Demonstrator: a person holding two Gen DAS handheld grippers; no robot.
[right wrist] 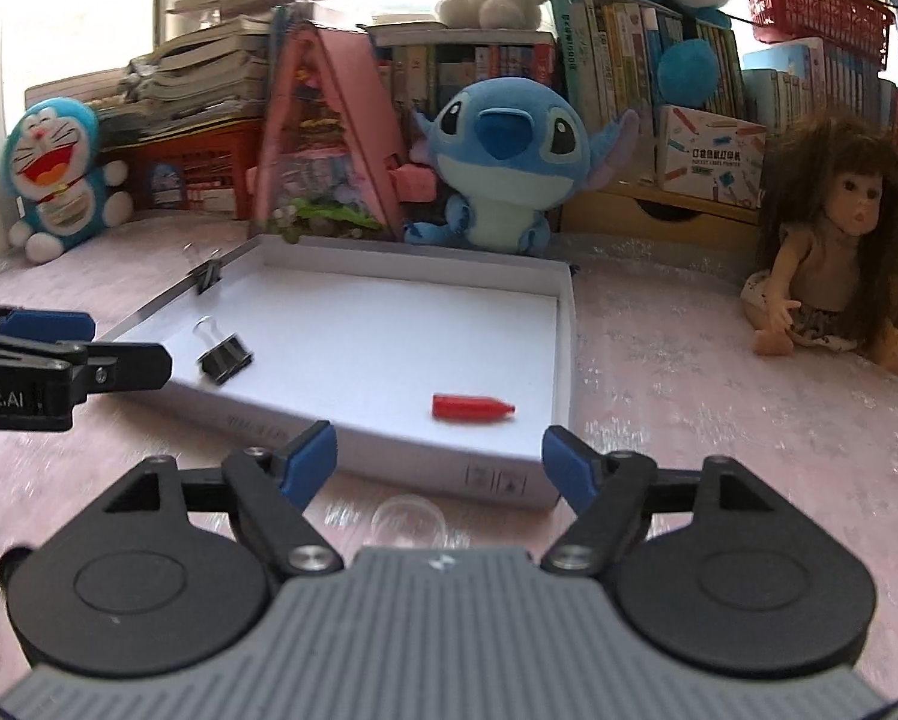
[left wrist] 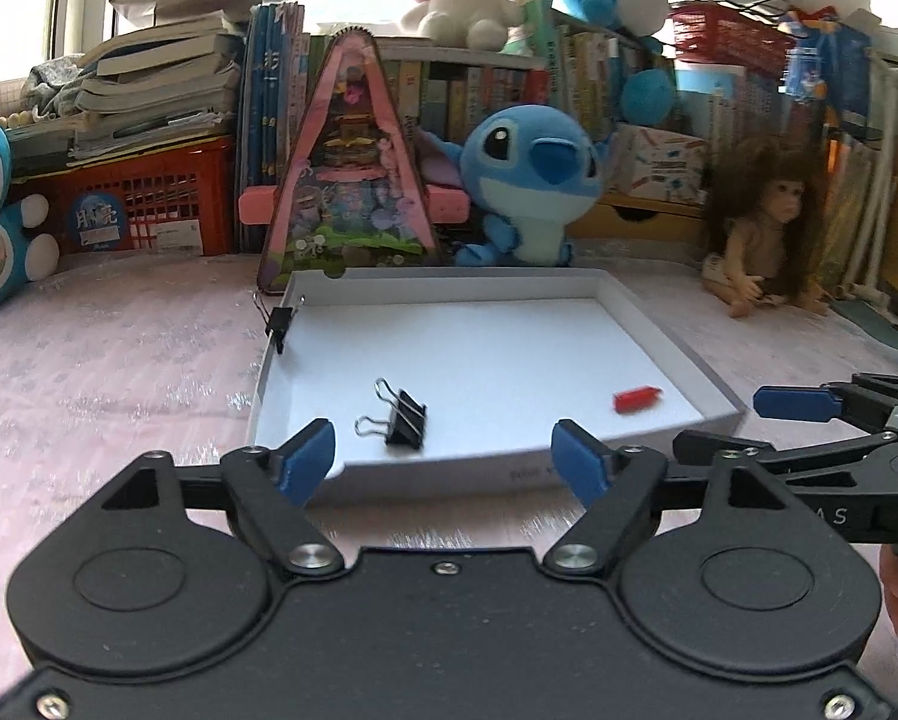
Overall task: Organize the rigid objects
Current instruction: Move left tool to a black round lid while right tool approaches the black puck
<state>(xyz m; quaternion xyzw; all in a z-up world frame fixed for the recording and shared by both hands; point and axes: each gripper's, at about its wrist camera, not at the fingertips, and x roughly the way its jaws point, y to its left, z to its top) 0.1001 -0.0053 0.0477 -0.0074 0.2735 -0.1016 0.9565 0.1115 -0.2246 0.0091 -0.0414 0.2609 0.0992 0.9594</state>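
Jaws wide, binder clip [left wrist: 402, 420] beyond

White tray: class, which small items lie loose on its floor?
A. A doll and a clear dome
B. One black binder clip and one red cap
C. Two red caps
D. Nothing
B: inside the white tray lie a black binder clip and a red cap.

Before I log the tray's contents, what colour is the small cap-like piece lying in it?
Red, clearest in the right wrist view.
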